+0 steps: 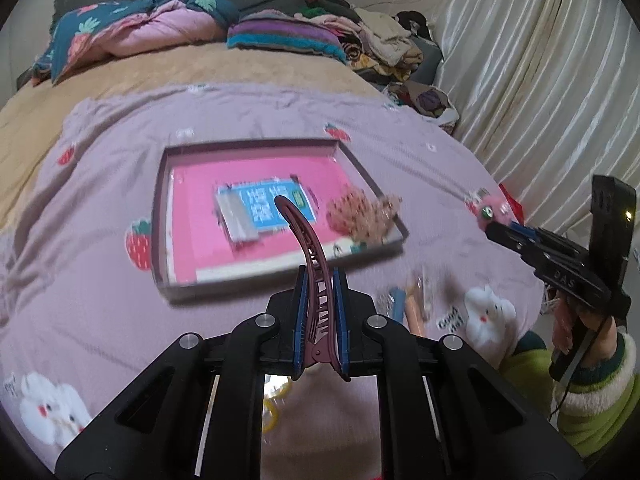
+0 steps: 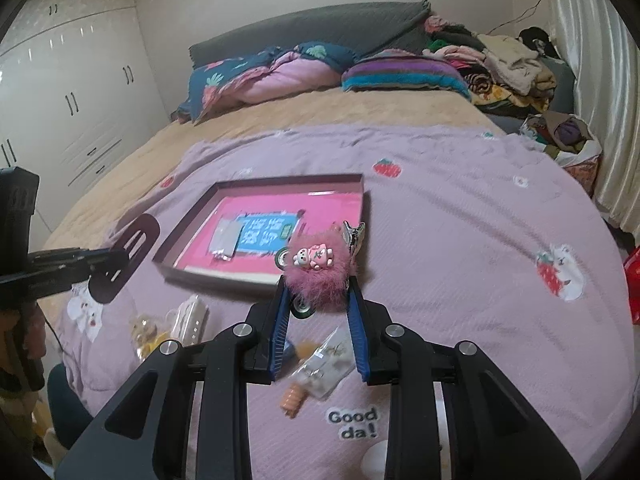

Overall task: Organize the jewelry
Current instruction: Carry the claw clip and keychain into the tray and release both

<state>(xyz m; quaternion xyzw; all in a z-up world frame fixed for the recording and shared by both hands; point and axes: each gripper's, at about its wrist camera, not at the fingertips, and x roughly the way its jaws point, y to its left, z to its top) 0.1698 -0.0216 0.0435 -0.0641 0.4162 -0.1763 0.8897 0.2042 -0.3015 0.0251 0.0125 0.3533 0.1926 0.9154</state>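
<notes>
My left gripper (image 1: 319, 280) is shut on a long maroon hair clip (image 1: 310, 256), held in the air just short of the shallow box (image 1: 160, 216) with a pink floor. In the box lie a blue card packet (image 1: 266, 206) and a pink beaded piece (image 1: 360, 212). My right gripper (image 2: 318, 292) is shut on a fluffy pink hair clip (image 2: 318, 270) with small cartoon charms, above the bed, right of the box (image 2: 188, 236). The right gripper also shows in the left wrist view (image 1: 496, 232), and the left gripper with its clip in the right wrist view (image 2: 120, 260).
Loose items lie on the lilac bedspread (image 2: 460, 240) near me: a clear packet of small jewelry (image 2: 326, 364), an orange spiral piece (image 2: 294, 400), a beige clip (image 2: 192, 316) and yellow items (image 2: 146, 332). Pillows and piled clothes (image 2: 500, 64) sit at the bed's far end. Curtains (image 1: 540, 60) hang at right.
</notes>
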